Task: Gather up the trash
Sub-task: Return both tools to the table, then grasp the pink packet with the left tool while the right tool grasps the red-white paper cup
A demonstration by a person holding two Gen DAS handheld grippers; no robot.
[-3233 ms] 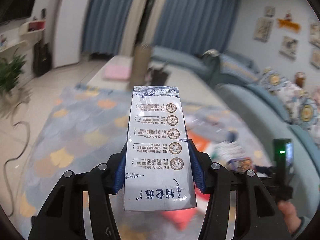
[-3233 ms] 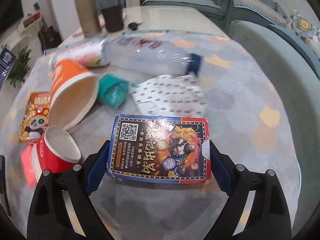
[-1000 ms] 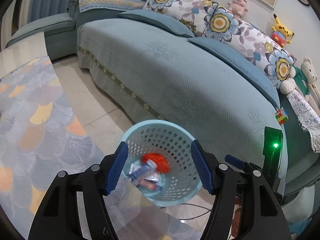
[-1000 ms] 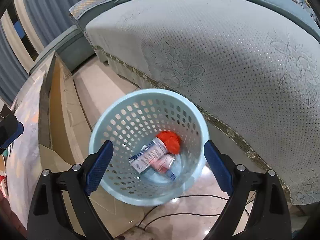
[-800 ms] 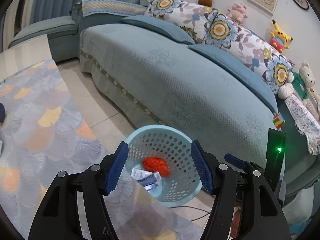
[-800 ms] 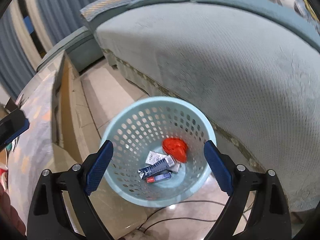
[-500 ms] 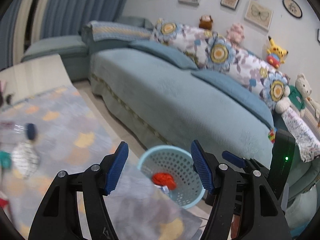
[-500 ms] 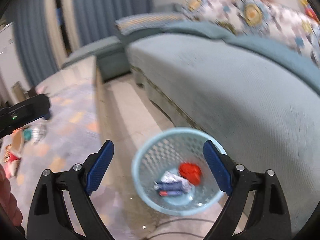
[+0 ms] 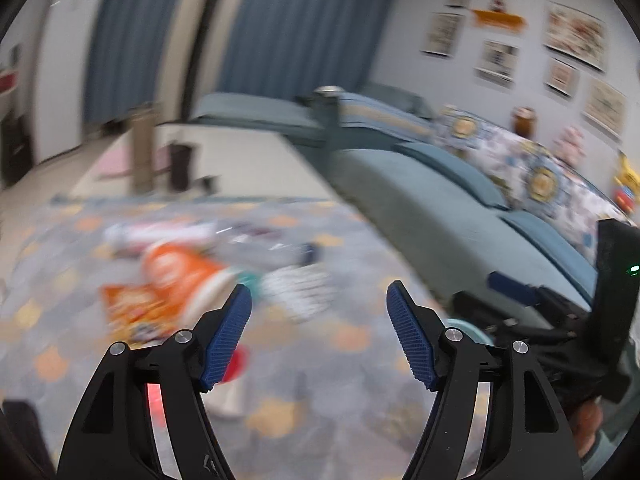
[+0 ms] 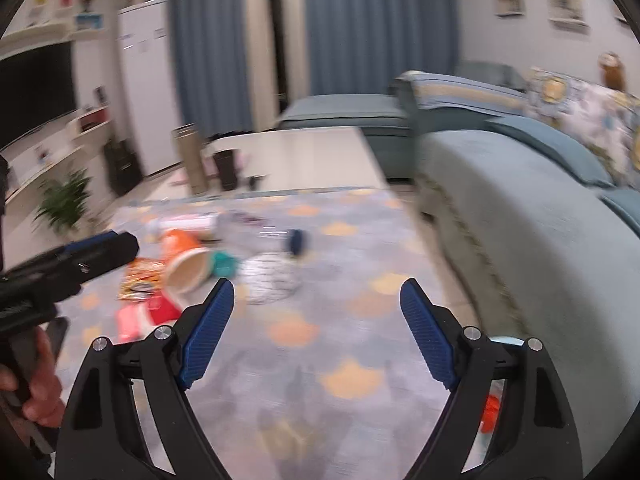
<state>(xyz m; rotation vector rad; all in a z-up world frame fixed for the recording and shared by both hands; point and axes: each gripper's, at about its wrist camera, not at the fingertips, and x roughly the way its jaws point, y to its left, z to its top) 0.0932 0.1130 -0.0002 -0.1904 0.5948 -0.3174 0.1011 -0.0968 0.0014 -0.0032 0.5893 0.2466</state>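
Trash scattered on a patterned grey-and-orange tablecloth (image 10: 340,360), blurred in both views. Orange paper cup (image 10: 186,258) on its side, mouth toward the camera, with a teal cup (image 10: 224,266) just beside it on the right. White patterned wrapper (image 10: 270,274) to the right of the teal cup; dark blue cap (image 10: 297,241) behind the wrapper, at the end of a clear bottle too blurred to outline. Orange snack packet (image 10: 140,280) left of the orange cup, red cup (image 10: 160,308) in front of the packet. Same heap in the left wrist view: orange cup (image 9: 180,268), snack packet (image 9: 132,312), wrapper (image 9: 300,286).

Left tongs (image 9: 319,336) above the cloth, jaws wide apart and just opened further, nothing between the blue pads. Right tongs (image 10: 316,334) likewise wide apart, jaws just narrowed a little, nothing held. Both well short of the heap, pointing toward it from the near side.

Rim of a pale blue basket (image 10: 506,340) just visible behind the right jaw of the right tongs, something red (image 10: 490,418) below it. Bare hand (image 10: 38,384) gripping the left tongs at the left edge of the right wrist view.

Teal sofa (image 10: 540,220) along the right, flowered cushions (image 9: 500,156) on its back. Tall tan cylinder (image 10: 191,160) and dark cup (image 10: 226,170) at the far end of the table. Blue curtains (image 10: 352,40) behind, framed pictures (image 9: 496,60) on the wall, potted plant (image 10: 66,200) at left.
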